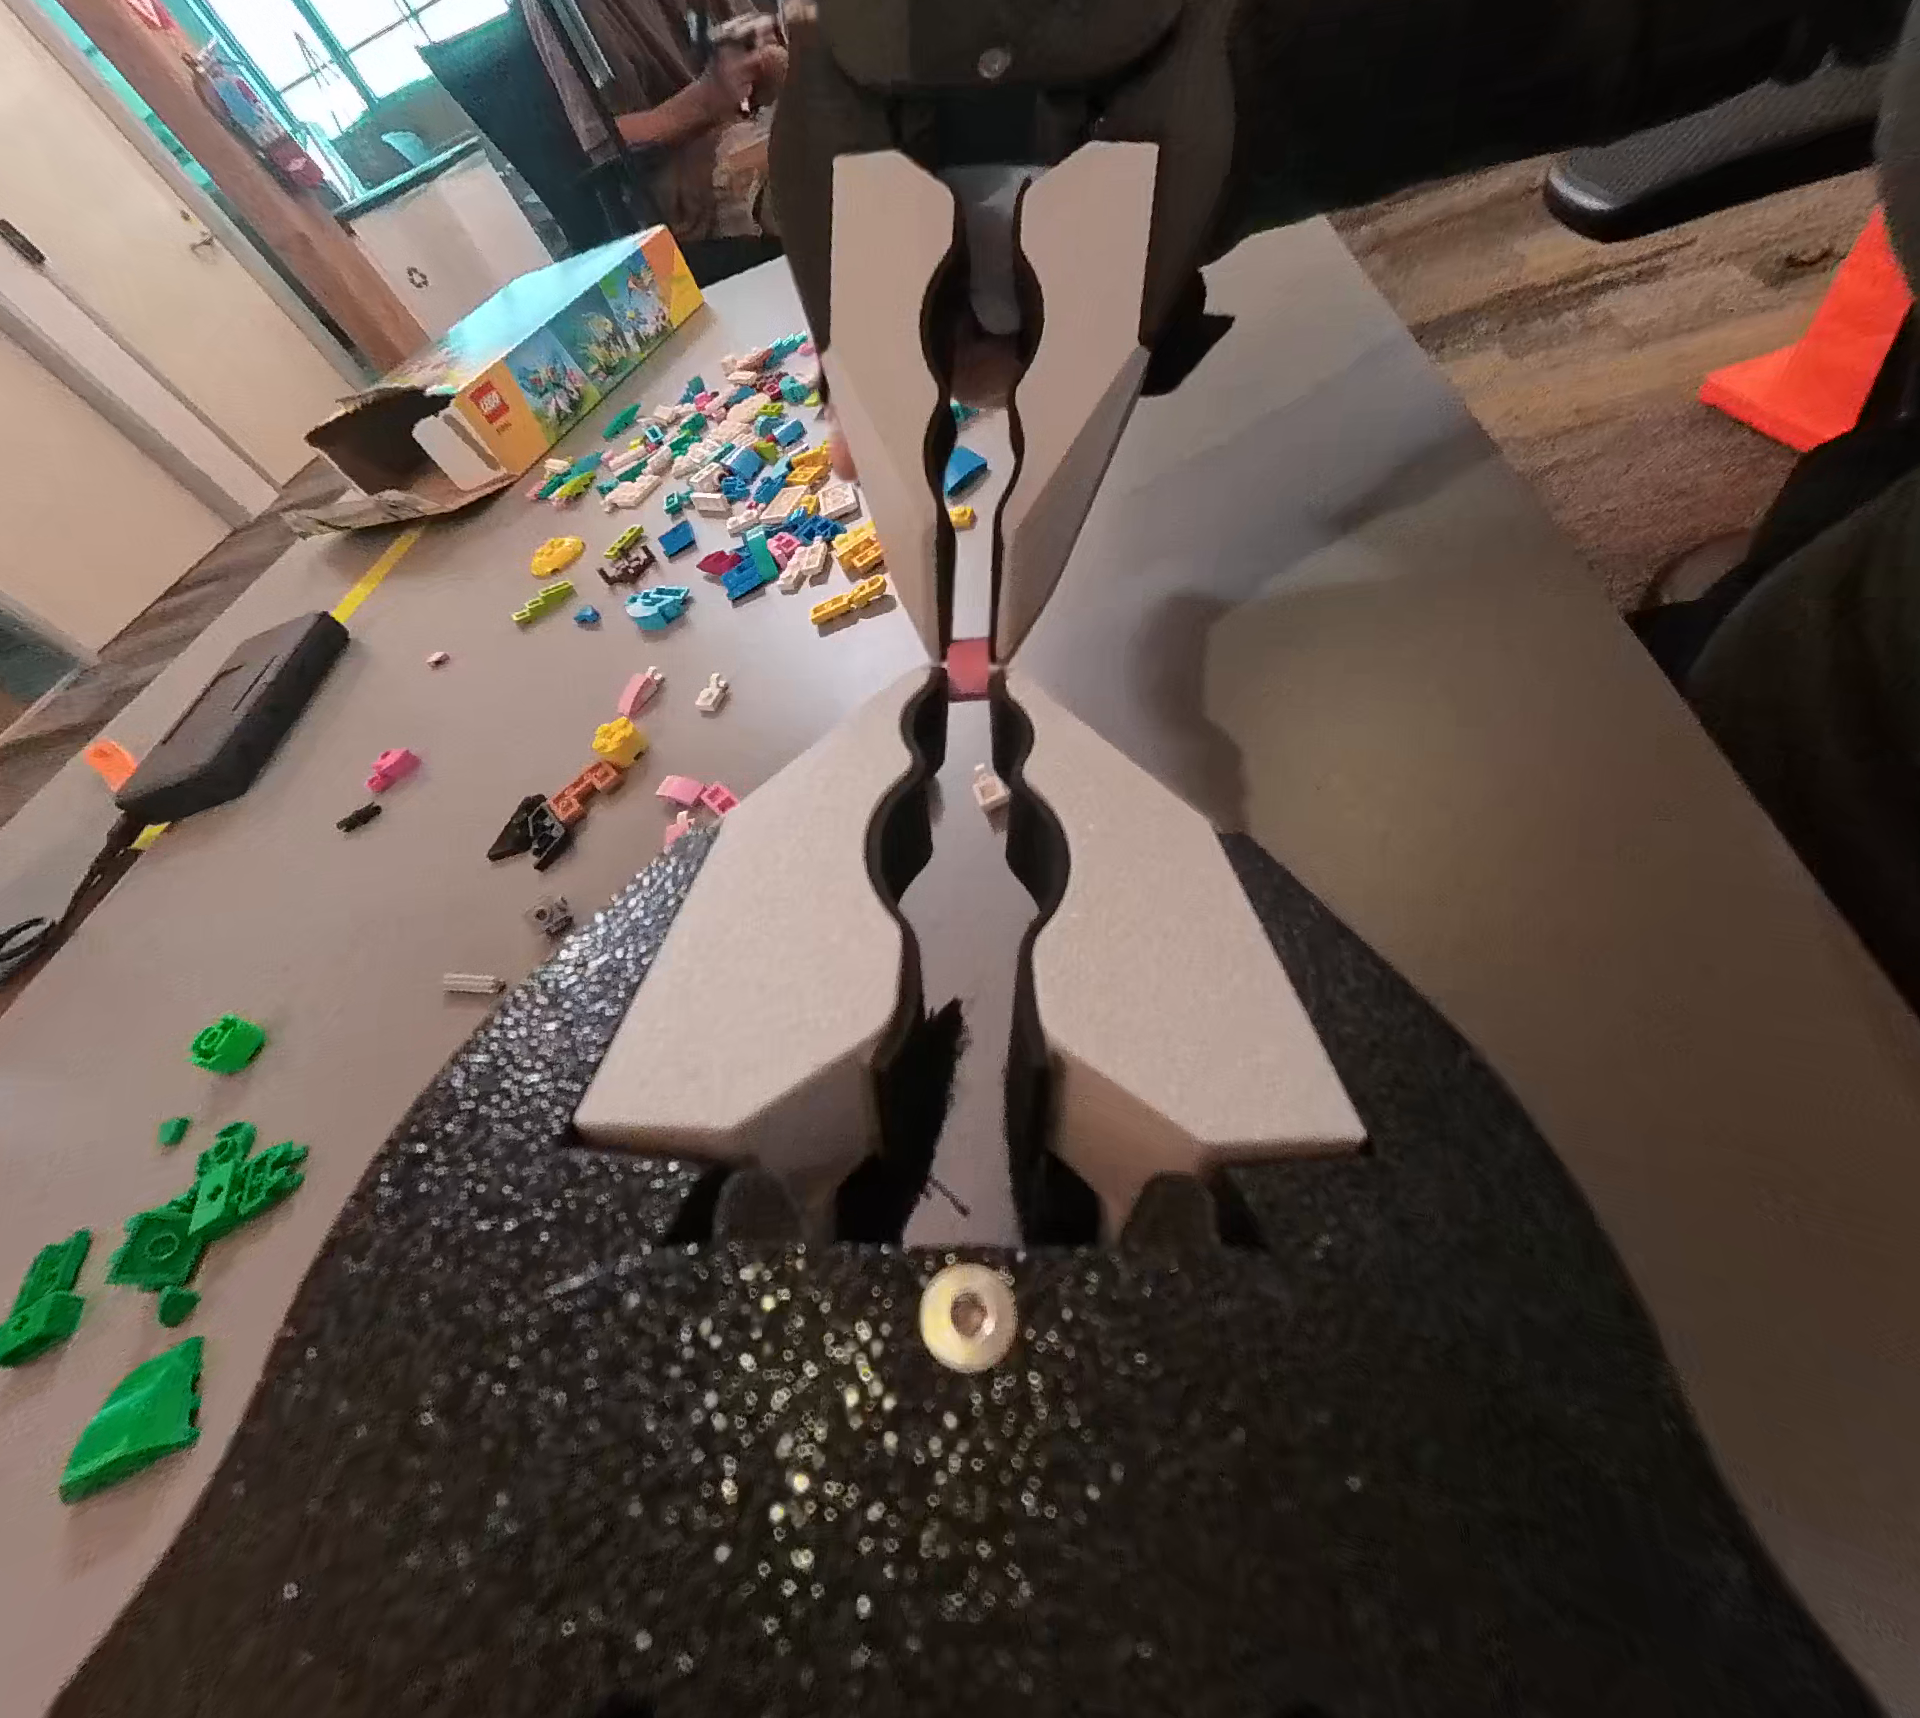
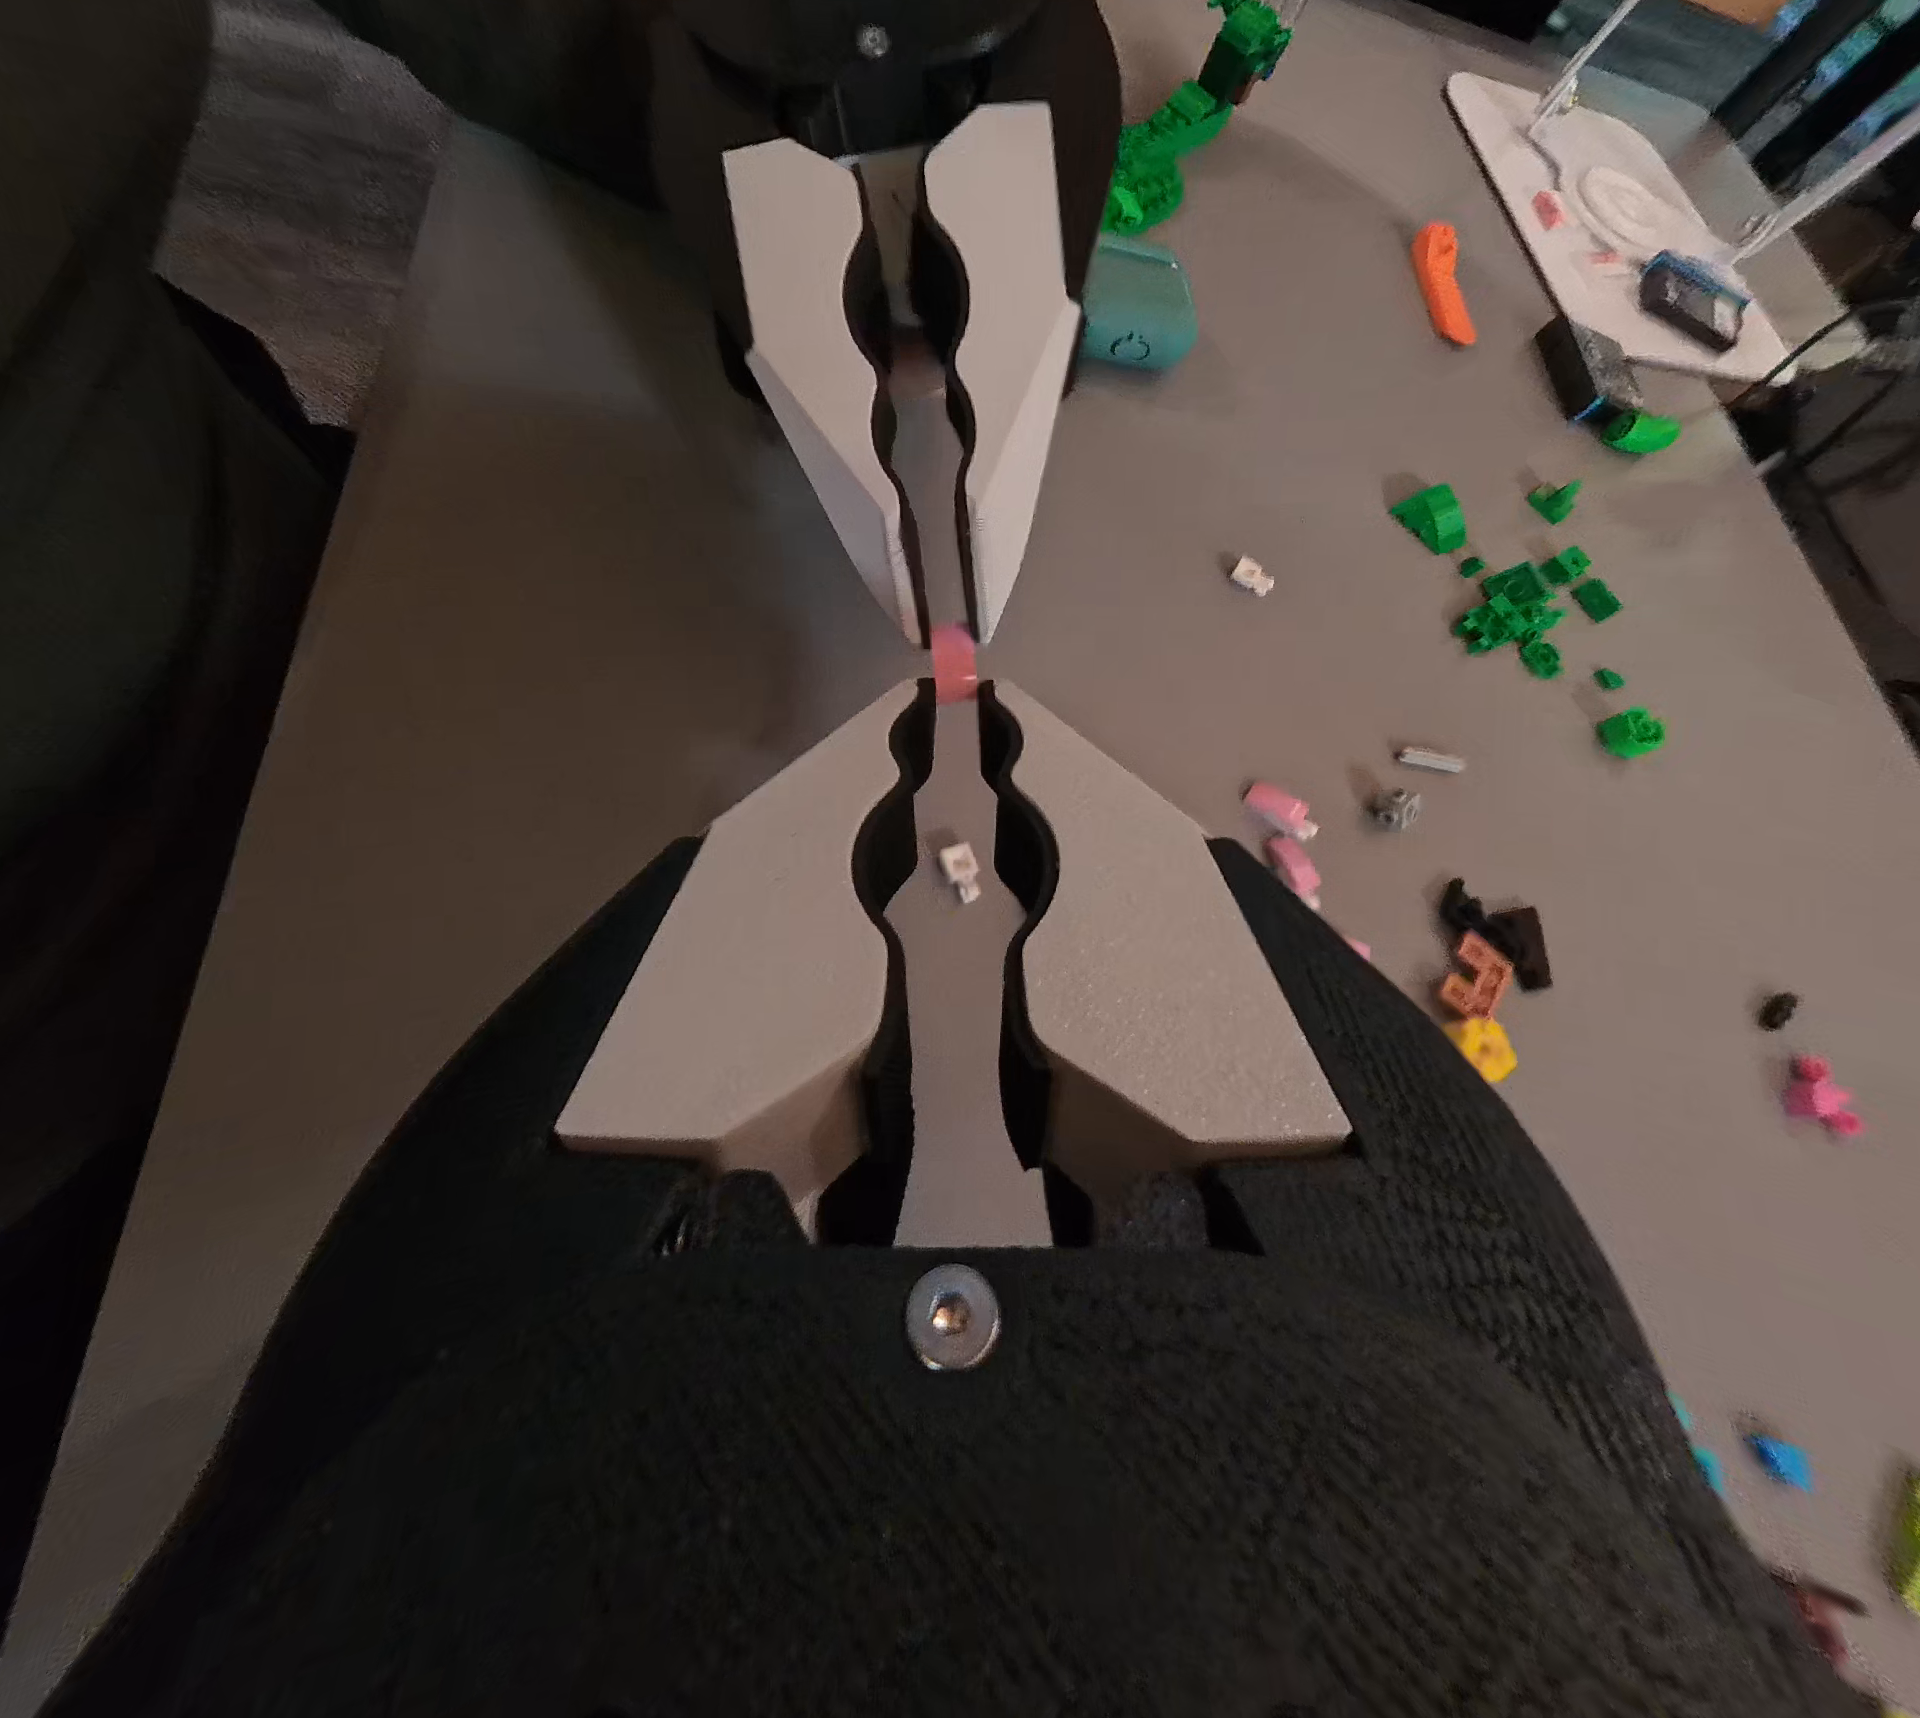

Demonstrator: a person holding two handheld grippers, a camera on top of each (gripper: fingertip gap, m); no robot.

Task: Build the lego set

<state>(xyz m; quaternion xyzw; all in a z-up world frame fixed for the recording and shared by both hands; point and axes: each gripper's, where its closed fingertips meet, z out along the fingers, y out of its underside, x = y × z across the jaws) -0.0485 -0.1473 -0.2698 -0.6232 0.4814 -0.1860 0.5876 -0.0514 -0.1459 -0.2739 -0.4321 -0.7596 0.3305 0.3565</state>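
My two grippers meet tip to tip above the grey table (image 1: 1351, 733). A small pink brick (image 1: 971, 666) sits between the fingertips of both. In the left wrist view my left gripper (image 1: 971, 689) comes from below and the right gripper (image 1: 971, 634) from above, both nearly closed on the brick. In the right wrist view the pink brick (image 2: 953, 658) is pinched between my right gripper (image 2: 954, 698) and the left gripper (image 2: 948, 624). A tiny white piece (image 2: 961, 868) lies on the table under them.
A heap of mixed bricks (image 1: 748, 484) and the set's box (image 1: 561, 359) lie at the far left. Loose green pieces (image 2: 1517, 598), a green partial build (image 2: 1195, 110), pink, black and yellow bits (image 2: 1486, 962), an orange piece (image 2: 1444, 297) and a teal object (image 2: 1138, 307) lie around. A person sits behind. Less than 4 cm separates the two grippers' tips.
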